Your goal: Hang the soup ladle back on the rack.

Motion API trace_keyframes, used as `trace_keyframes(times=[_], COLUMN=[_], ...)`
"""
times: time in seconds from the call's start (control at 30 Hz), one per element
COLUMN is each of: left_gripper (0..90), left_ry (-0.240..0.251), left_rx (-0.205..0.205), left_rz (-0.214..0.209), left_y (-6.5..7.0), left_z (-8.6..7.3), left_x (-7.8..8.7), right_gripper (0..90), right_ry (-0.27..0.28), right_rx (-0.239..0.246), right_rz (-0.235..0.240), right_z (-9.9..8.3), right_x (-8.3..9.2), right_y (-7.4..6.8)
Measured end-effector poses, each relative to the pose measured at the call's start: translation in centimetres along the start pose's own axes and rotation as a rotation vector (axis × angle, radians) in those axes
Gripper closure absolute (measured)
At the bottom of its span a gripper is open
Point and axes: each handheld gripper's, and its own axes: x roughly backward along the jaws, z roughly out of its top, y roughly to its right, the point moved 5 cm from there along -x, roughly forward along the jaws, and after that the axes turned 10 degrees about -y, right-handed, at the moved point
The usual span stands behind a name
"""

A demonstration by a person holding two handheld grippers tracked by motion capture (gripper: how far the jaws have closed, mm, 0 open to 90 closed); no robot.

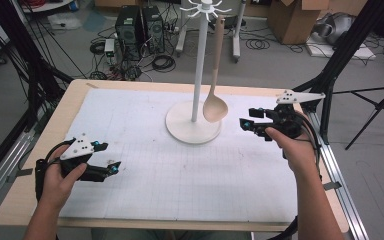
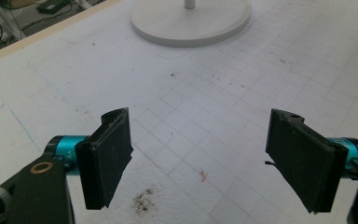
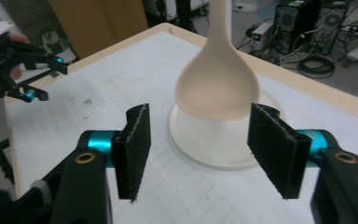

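Pale wood forms the spoon (image 1: 215,102), which in the high view hangs bowl-down from the top of a white stand (image 1: 196,75) at upper centre; its bowl hovers just over the stand's round base (image 1: 192,131). The right gripper (image 1: 254,125) sits right of centre, just beside the bowl but apart from it, jaws parted and holding nothing. The left gripper (image 1: 111,157) rests low at lower left, well apart from the stand, jaws spread over a white gridded mat (image 1: 190,185) that covers a wooden table (image 1: 40,150). Computer towers (image 1: 140,27), cables and cardboard boxes (image 1: 295,17) lie on the floor along the upper edge.

Left gripper view: the left gripper (image 2: 200,158) shows two black pads wide apart with only bare mat (image 2: 223,84) between them; the round base (image 2: 191,23) lies at the top edge, with open mat between.

Right gripper view: the right gripper (image 3: 198,149) has its pads apart, gripping nothing; the spoon (image 3: 216,84) hangs beyond and above the gap at upper centre, in front of the base (image 3: 223,140). The left gripper (image 3: 28,77) appears far off at upper left.
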Motion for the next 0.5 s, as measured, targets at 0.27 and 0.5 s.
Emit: trace_keyframes(times=[0.27,0.5], left_gripper=[22.8,22.8], left_ry=[0.002,-0.01], left_rx=[0.001,0.004], left_rz=[-0.002,-0.006], left_y=[0.1,0.0], left_z=[-0.1,-0.4], left_x=[-0.2,-0.6], right_gripper=[29.4,25.0], right_ry=[0.003,-0.041], right_rx=[-0.036,-0.021], right_rz=[-0.059,-0.081], right_z=[-4.5,-7.8], right_x=[-1.0,-2.8], right_y=[0.2,0.1])
